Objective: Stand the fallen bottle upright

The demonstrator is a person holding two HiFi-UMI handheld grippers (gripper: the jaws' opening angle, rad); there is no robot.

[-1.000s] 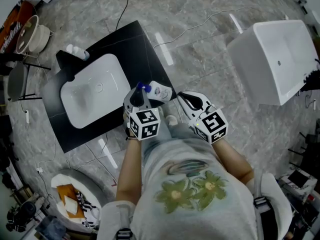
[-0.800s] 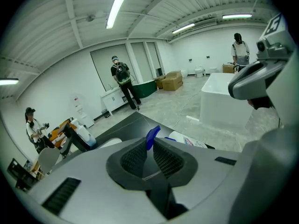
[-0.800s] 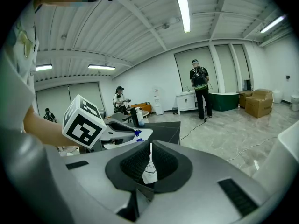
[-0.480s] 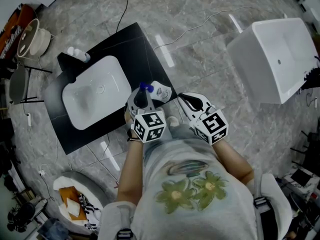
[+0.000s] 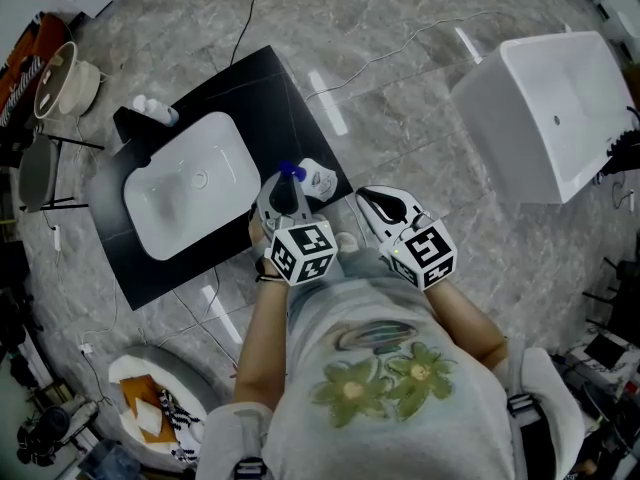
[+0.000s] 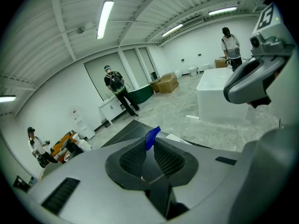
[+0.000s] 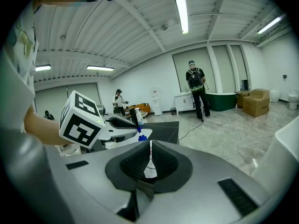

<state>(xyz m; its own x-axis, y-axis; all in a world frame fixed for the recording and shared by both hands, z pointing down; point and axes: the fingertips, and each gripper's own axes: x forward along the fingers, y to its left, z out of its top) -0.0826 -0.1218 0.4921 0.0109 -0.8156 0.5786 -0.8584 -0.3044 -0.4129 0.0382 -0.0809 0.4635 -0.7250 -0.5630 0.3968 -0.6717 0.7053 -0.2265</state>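
Nearly complete, by judgement: shows bottle (image 5: 320,180) about upright on counter (image 5: 270,88). Parts left gripper (image 5: 284,190) narrowly, jaws just opening, blue cap (image 6: 152,136) between them. Holds right gripper (image 5: 366,197) closed, empty. Leaves withdrawal.

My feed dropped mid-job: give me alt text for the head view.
From above, the left gripper has the blue cap of the tipped bottle between its jaws, which have just been opening, at the near corner of the black counter beside a white sink. The right gripper is alongside, clear of the bottle.
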